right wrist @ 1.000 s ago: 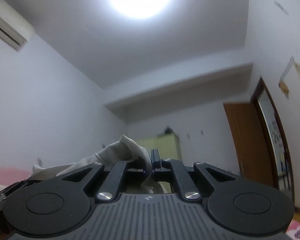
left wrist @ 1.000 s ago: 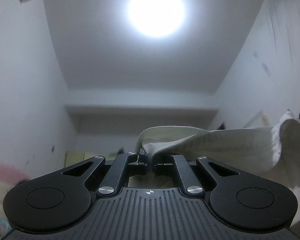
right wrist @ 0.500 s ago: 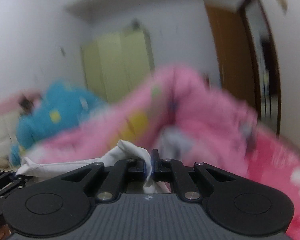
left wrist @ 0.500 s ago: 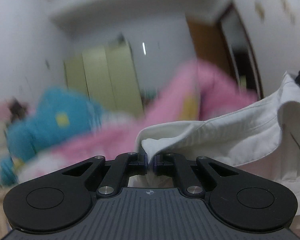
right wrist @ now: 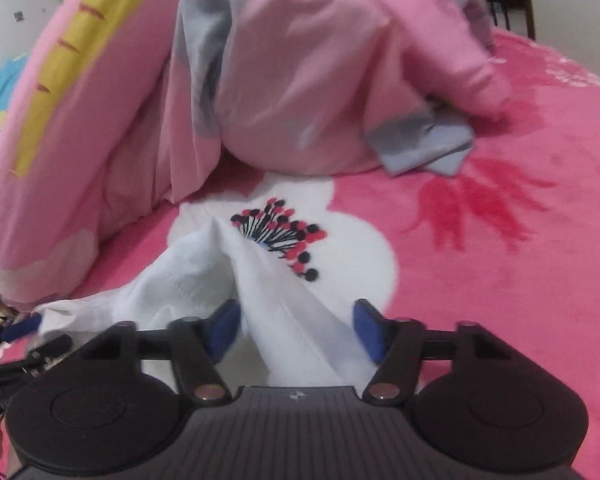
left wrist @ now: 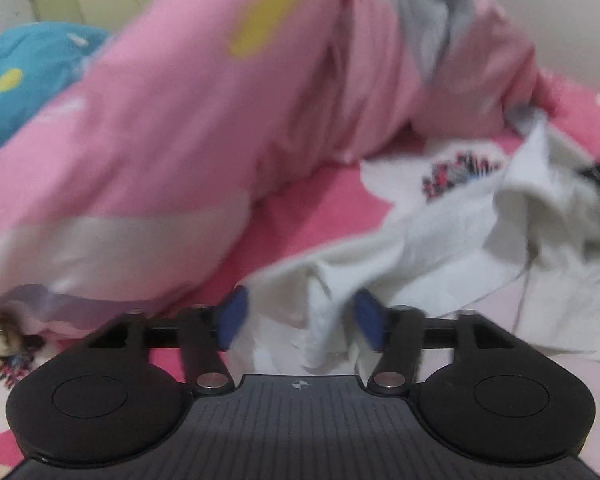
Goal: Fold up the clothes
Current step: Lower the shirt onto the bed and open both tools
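A white shirt (left wrist: 440, 240) lies crumpled on the pink bed cover (left wrist: 320, 200), spreading from the middle to the right of the left wrist view. My left gripper (left wrist: 300, 320) points down at it with its jaws opening; a loose fold of the shirt hangs between the blue pads (left wrist: 232, 316) without being pressed. In the right wrist view another part of the shirt (right wrist: 228, 280) runs as a ridge between the jaws of my right gripper (right wrist: 296, 328), which are also opening, pads apart from the cloth.
A heaped pink quilt (left wrist: 204, 120) with yellow and grey patches rises behind the shirt, also as the quilt (right wrist: 300, 80) in the right wrist view. A blue cushion (left wrist: 24, 80) sits far left. The bed cover (right wrist: 520, 240) stretches to the right, with a flower print (right wrist: 284, 240).
Both grippers swung down from facing the ceiling to the bed, carrying the shirt. Both were shut on the cloth and now stand apart, the shirt dropped onto the cover.
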`<state>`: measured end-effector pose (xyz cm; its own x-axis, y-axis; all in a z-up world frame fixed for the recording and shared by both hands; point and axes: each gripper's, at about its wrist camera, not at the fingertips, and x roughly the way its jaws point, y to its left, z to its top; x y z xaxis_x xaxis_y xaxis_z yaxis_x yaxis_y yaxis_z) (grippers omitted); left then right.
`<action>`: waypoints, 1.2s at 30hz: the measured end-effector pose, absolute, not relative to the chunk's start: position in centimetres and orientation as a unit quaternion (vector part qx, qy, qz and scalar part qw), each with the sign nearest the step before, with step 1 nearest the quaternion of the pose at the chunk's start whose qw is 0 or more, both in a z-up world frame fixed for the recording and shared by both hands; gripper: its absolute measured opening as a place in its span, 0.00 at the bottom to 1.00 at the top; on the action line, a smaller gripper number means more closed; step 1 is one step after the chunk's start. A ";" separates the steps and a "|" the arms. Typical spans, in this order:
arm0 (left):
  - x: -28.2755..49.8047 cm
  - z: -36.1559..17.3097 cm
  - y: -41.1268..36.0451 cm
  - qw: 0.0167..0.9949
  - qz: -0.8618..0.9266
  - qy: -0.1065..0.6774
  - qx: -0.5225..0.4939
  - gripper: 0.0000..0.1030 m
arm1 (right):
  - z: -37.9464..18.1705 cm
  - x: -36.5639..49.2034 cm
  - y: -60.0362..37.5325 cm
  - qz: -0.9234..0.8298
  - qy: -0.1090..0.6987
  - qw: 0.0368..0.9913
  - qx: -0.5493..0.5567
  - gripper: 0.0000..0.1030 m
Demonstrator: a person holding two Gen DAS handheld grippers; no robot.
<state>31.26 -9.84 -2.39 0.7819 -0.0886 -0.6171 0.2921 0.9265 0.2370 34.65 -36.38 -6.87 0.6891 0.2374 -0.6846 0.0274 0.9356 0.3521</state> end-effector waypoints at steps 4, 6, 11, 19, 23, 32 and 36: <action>27.1 2.3 -6.5 0.944 -0.099 0.291 0.116 0.74 | -3.0 30.4 -39.0 0.051 0.392 0.898 0.193 0.71; 24.5 5.1 -5.1 0.950 -0.100 0.278 0.101 0.74 | -1.3 27.6 -40.0 0.064 0.385 0.897 0.210 0.72; 17.4 11.7 -0.5 0.967 -0.096 0.228 0.069 0.85 | 2.6 19.0 -41.0 0.119 0.349 0.898 0.239 0.76; 6.7 9.0 5.6 0.957 -0.117 0.265 0.021 0.94 | 2.7 7.8 -36.7 0.250 0.350 0.862 0.269 0.80; 2.4 2.5 5.4 0.935 -0.153 0.320 0.024 0.93 | 0.0 4.7 -32.1 0.275 0.380 0.853 0.229 0.80; -0.6 -8.5 0.7 0.890 -0.198 0.408 0.057 0.36 | -5.3 3.1 -27.6 0.257 0.424 0.819 0.288 0.79; -0.4 -8.4 1.5 0.898 -0.202 0.389 0.047 0.10 | -5.9 3.0 -27.5 0.239 0.426 0.817 0.306 0.79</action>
<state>-0.44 1.49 -8.42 0.6160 -0.3259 -0.7172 0.3987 0.9142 -0.0730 2.97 -27.52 -5.92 0.5235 0.6510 -0.5496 -0.1306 0.6988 0.7034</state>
